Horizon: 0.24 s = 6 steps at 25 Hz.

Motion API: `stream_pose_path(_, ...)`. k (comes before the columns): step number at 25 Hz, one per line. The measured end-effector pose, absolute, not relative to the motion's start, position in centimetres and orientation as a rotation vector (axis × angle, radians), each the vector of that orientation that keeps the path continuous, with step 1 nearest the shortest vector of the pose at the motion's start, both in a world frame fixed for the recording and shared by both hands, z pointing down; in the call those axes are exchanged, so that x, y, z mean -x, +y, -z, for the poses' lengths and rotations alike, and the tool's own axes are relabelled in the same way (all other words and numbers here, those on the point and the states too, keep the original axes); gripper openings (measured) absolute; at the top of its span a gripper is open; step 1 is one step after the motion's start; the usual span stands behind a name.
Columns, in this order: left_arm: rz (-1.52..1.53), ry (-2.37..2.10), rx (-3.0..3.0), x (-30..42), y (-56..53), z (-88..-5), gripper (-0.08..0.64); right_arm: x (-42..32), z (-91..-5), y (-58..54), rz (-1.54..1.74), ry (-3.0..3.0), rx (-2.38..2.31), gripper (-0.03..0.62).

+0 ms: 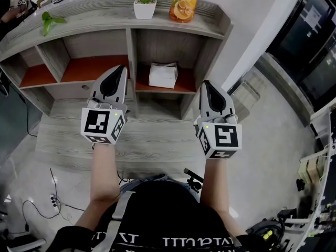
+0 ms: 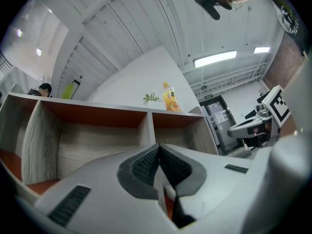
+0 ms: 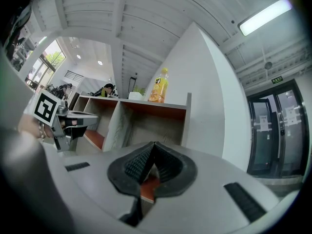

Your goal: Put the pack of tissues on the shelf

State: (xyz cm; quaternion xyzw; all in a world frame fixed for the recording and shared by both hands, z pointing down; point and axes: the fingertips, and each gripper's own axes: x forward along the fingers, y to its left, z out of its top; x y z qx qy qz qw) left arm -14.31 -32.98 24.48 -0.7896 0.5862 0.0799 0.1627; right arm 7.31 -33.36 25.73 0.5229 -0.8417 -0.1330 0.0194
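Pack: the pack of tissues [image 1: 163, 74], a white blocky bundle, lies inside the shelf [image 1: 94, 17]. It sits in the right-hand lower compartment on the orange-red floor, apart from both side walls.
Task state: judged done as things lie, since the pack is on the shelf and neither pair of tongs touches it.
Left tongs [image 1: 122, 68]: closed tip to tip with nothing between them, held in front of the shelf's middle upright.
Right tongs [image 1: 206, 84]: likewise closed on nothing, in front of the shelf's right end wall.
Handling: probably light and soft. The wrapping looks creased, so a hard squeeze would likely dent it, and a film cover might slip.
Where to hold: likely across the two long sides at mid-body with a gentle squeeze, not by a corner.
Shelf compartments: the right lower one holds only the pack. Those to its left show bare orange-red floors, as far as can be seen.
Shelf top: a potted plant [image 1: 145, 4] stands over the middle upright, an orange bottle [image 1: 185, 1] towards the right end, and a leafy sprig [image 1: 51, 21] towards the left end.
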Motion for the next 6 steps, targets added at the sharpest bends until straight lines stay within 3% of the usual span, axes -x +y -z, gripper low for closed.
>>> stream_pose_path(6, -0.239, 1.668, 2.254, 14.44, -33.19, -24.38, 0.014, -7.31, -25.62, -33.68, 0.418, -2.61, -1.629, 0.015)
